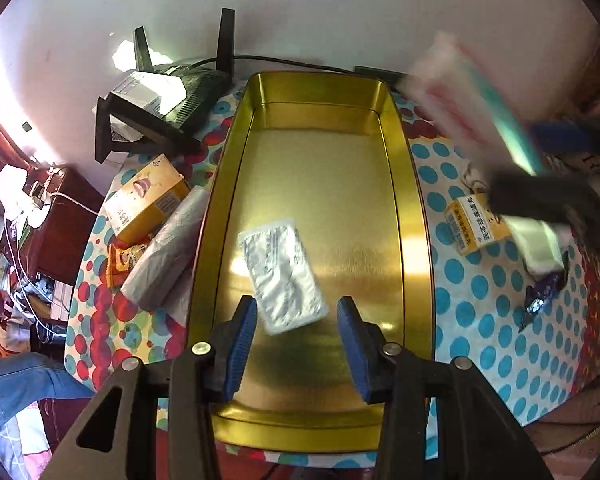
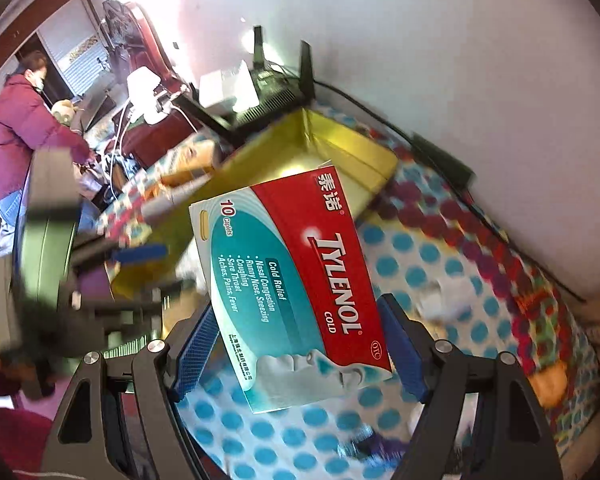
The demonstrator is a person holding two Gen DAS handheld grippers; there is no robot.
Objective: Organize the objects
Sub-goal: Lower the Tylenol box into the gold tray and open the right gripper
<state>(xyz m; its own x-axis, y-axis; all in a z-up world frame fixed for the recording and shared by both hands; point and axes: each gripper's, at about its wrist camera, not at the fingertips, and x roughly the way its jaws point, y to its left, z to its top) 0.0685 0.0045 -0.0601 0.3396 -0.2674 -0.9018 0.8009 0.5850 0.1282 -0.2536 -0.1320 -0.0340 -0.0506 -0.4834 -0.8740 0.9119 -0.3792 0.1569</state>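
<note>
Gripping a Tylenol box [image 2: 296, 292] between its blue pads, right gripper [image 2: 300, 344] above the dotted cloth [image 2: 420, 248], left gripper [image 1: 296, 316] spread wide — empty — over the gold tin [image 1: 356, 184], blister pack [image 1: 284, 274] lying inside it.

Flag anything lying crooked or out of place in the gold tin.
The silver blister pack lies diagonally in the gold tin, askew to its walls. The Tylenol box is not in yet: the right gripper holds it.
</note>
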